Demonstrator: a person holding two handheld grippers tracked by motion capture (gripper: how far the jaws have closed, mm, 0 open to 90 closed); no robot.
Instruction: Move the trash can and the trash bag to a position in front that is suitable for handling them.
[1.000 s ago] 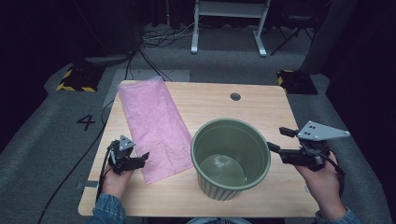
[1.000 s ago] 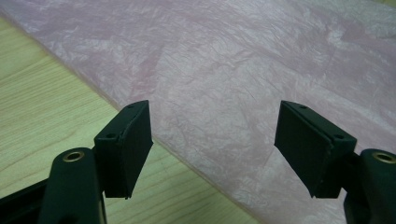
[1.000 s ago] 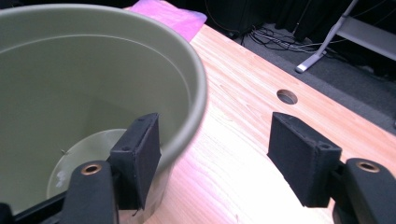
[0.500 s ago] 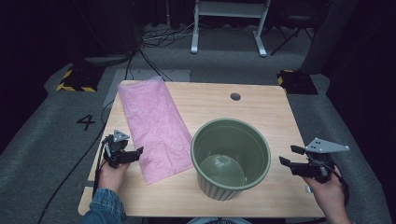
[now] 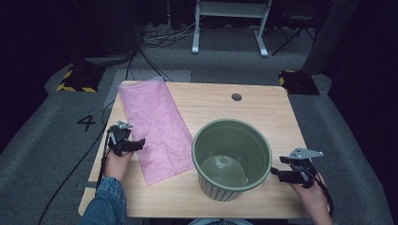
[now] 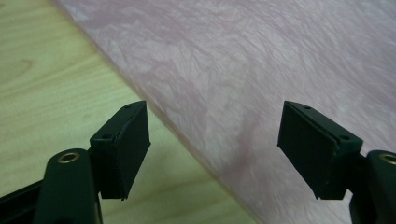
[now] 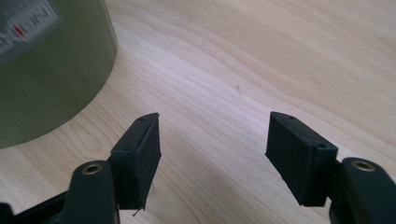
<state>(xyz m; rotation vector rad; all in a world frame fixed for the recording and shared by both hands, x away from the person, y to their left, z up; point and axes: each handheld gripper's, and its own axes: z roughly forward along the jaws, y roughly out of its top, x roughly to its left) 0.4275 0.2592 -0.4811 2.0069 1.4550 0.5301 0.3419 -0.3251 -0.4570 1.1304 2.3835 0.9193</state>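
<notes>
The pink bag (image 5: 155,129) lies flat on the table (image 5: 263,108), a long strip whose long axis runs from the far left corner toward the near middle, ending beside the green bin (image 5: 232,159). The left gripper (image 5: 136,144) is by far the nearer of the two to it: seen from above, its jaws point across the table at the bag's left long edge and sit just at that edge, near the bag's closer end. In the left gripper view the bag (image 6: 261,84) spreads across the space ahead of the jaws, and its edge cuts diagonally between them, so bare wood lies ahead of one fingertip (image 6: 128,140) and pink film ahead of the other. The jaws stand wide apart with nothing held between them. The right gripper (image 5: 277,172) hangs low on the far side of the bin from the bag, its jaws pointing at the bin's outer wall; in the right gripper view the bin (image 7: 46,70) stands off to one side and ahead, clear of the fingers, with only table between them. Those jaws are also wide and hold nothing. Judging by this, the left hand is placed to pinch the bag's edge, square across its long axis.
</notes>
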